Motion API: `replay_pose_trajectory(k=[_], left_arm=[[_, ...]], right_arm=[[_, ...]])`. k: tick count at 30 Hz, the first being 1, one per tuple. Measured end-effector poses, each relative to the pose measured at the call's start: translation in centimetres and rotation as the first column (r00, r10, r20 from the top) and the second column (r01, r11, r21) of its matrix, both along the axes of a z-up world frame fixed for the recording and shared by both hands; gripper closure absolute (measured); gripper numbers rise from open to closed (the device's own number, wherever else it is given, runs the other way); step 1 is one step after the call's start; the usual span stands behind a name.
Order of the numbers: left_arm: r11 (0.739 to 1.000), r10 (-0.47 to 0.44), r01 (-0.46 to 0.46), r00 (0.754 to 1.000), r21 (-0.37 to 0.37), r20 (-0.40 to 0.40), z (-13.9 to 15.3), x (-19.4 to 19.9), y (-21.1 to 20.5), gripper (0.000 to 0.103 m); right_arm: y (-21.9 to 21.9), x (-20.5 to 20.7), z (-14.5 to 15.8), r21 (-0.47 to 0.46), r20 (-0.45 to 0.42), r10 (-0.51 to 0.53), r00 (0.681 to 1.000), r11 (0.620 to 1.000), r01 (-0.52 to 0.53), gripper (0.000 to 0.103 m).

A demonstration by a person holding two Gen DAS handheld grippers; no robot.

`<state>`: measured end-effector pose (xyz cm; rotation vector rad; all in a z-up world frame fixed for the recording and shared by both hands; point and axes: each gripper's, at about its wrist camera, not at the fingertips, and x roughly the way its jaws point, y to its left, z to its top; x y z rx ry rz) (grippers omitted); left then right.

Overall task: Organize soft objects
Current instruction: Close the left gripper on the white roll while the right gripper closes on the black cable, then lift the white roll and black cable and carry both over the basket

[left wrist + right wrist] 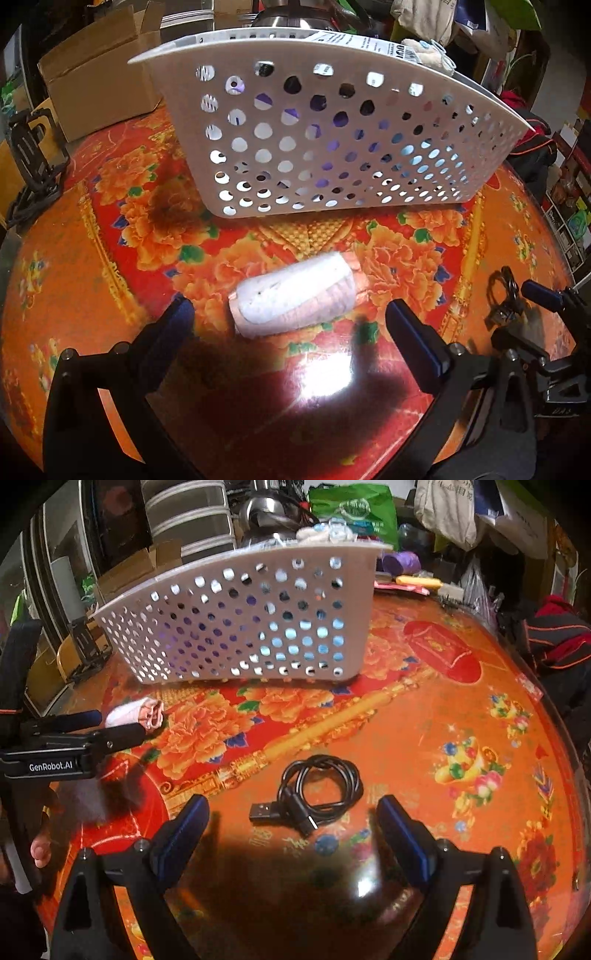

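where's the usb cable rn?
The coiled black USB cable lies on the floral tablecloth straight ahead of the open right gripper in the right wrist view, nearer than the white perforated basket.

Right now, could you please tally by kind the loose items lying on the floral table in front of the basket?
Rolled pink-and-white cloth bundle: 1
Coiled black USB cable: 1
Total: 2, both in front of the white perforated plastic basket.
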<state>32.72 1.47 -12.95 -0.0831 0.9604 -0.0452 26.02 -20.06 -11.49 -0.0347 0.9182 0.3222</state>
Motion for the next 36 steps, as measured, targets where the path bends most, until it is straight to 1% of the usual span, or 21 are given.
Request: replay_pose_trajectory(k=[3,6,11,16,17,18,20,21,23,24,29,32,36], left_arm=[[1.0,0.019,-0.019,1.0,0.001,0.006,-0.2,0.4,0.4,0.0],[1.0,0.014,-0.015,1.0,-0.016,-0.012,-0.7,0.8,0.6,0.001],[1.0,0.005,-0.005,1.0,0.026,-0.014,-1.1,1.0,0.2,0.001],[1.0,-0.001,0.002,1.0,0.029,-0.009,-1.2,0.9,-0.1,0.001],[1.0,-0.002,0.002,1.0,0.025,-0.006,-1.2,0.9,-0.1,0.002],[1.0,-0.001,0.001,1.0,0.029,-0.003,-1.1,0.8,-0.1,0.003],[0.999,0.002,-0.003,1.0,0.054,0.008,-1.1,0.8,-0.3,0.01],[0.999,-0.002,0.001,1.0,0.054,0.013,-1.0,0.4,-0.5,0.013],[0.998,-0.014,0.012,0.999,0.054,0.028,-0.8,0.1,-0.7,0.028],[0.998,-0.018,0.016,0.999,0.055,0.036,-0.7,0.0,-0.8,0.031],[0.998,-0.021,0.018,0.999,0.062,0.049,-0.5,-0.6,-1.0,0.033],[0.997,-0.026,0.02,0.997,0.074,0.076,-0.1,-1.3,-1.1,0.033],[0.998,-0.026,0.021,0.996,0.065,0.08,0.2,-1.8,-1.3,0.033]], right_arm=[[-0.1,0.2,-0.2,-0.001,-0.013,-0.004,1.0,1.0,0.004,0.011],[0.0,0.3,-0.3,-0.013,-0.013,-0.008,1.0,1.0,0.008,0.011],[-0.2,0.8,-0.4,-0.029,-0.015,-0.031,0.999,0.999,0.03,0.011],[0.3,0.9,-0.5,-0.095,-0.004,-0.049,0.999,0.994,0.048,0.024],[0.4,0.9,-0.6,-0.104,-0.002,-0.046,0.999,0.994,0.046,0.026],[0.5,0.8,-0.5,-0.103,0.002,-0.039,0.999,0.994,0.039,0.031],[0.5,0.7,-0.4,-0.101,0.009,-0.045,0.999,0.994,0.046,0.036],[0.4,0.6,-0.4,-0.099,0.011,-0.049,0.999,0.994,0.049,0.038],[0.4,0.6,-0.3,-0.098,0.013,-0.052,0.999,0.994,0.053,0.038],[0.5,0.6,-0.3,-0.1,0.013,-0.053,0.999,0.994,0.054,0.039],[0.1,0.7,-0.2,-0.08,0.014,-0.061,0.998,0.995,0.062,0.041],[-0.1,0.6,-0.1,-0.058,0.013,-0.067,0.998,0.996,0.067,0.042],[-0.2,0.3,0.1,-0.031,0.013,-0.064,0.998,0.997,0.065,0.043]])
